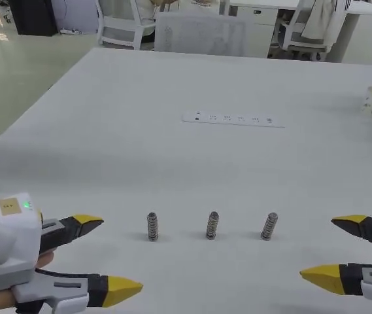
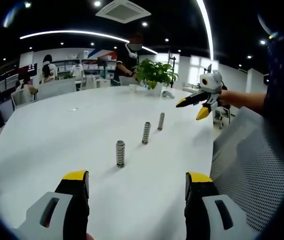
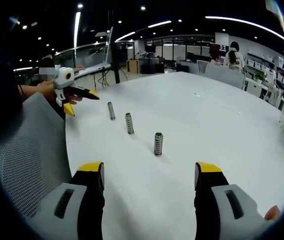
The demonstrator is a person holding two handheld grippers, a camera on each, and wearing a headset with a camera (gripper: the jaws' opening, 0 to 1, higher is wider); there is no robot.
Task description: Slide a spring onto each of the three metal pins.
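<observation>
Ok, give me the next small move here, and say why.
Probably ease both grippers back: the left spring, middle spring and right spring already sit on their pins, upright, and the left gripper and right gripper are open and hold nothing.

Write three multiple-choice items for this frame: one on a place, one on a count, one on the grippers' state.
1. Where does the power strip lie?
A. Beyond the springs, farther from the person
B. Between the springs and the grippers
C. On the floor

2. How many springs stand upright on the table?
A. Two
B. Three
C. Five

3. What state are the left gripper and right gripper in?
A. Both shut on springs
B. One shut, one open
C. Both open, holding nothing

Answers: 1 A, the head view shows the strip past the row. 2 B, all views show three in a line. 3 C, each gripper's jaws stand apart with a bare gap between them.
</observation>
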